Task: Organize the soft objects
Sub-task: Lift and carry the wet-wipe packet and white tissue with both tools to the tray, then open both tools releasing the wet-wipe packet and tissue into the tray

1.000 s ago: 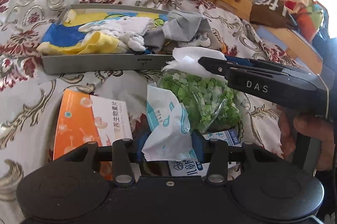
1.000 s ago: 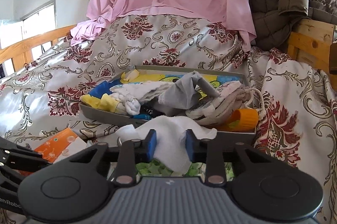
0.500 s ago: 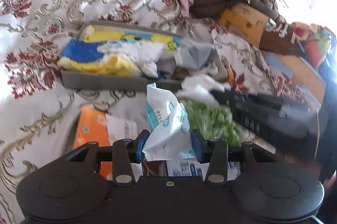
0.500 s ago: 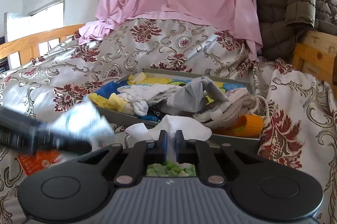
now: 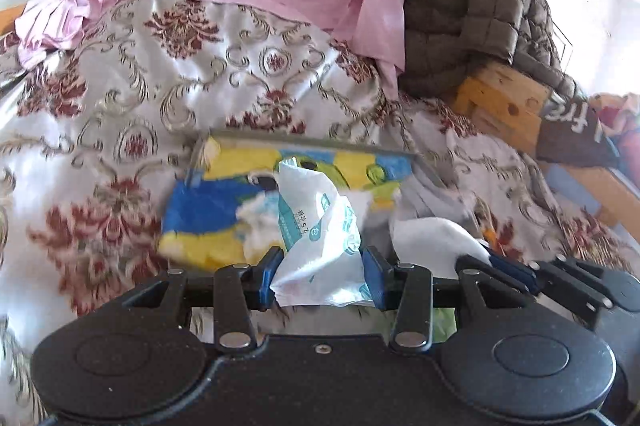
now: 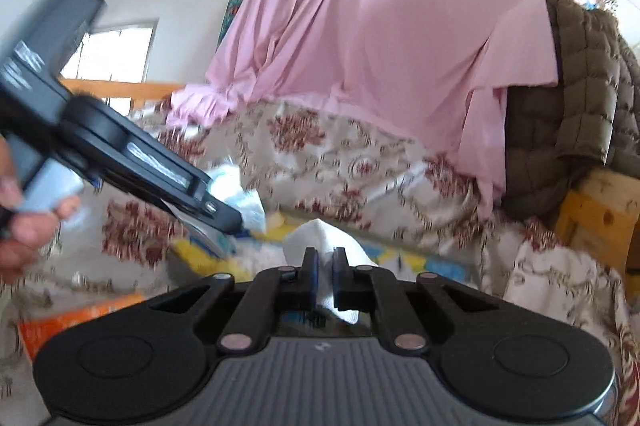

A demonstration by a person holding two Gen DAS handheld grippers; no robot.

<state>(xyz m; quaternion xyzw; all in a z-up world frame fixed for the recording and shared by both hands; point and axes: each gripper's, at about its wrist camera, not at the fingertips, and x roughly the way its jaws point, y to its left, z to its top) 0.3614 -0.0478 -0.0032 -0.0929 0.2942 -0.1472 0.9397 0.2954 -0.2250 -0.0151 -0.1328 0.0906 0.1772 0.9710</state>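
Raised since before: upright tissue pack (image 5: 318, 242)

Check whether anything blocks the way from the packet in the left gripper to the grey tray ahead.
Nothing visible does. The left gripper holds the white packet in open air, and the grey tray lies just beyond it, already heaped with soft things.

The left gripper (image 5: 320, 276) stands with its blue pads (image 5: 269, 276) partly apart, pressing from both sides on a crinkled white packet (image 5: 316, 234). At about three o'clock of it reaches the right gripper (image 6: 324, 276), jaws drawn almost together and pinching a white cloth (image 6: 328, 246). A bare hand (image 6: 24, 226) wraps the left gripper's handle, at nine o'clock in the right wrist view.
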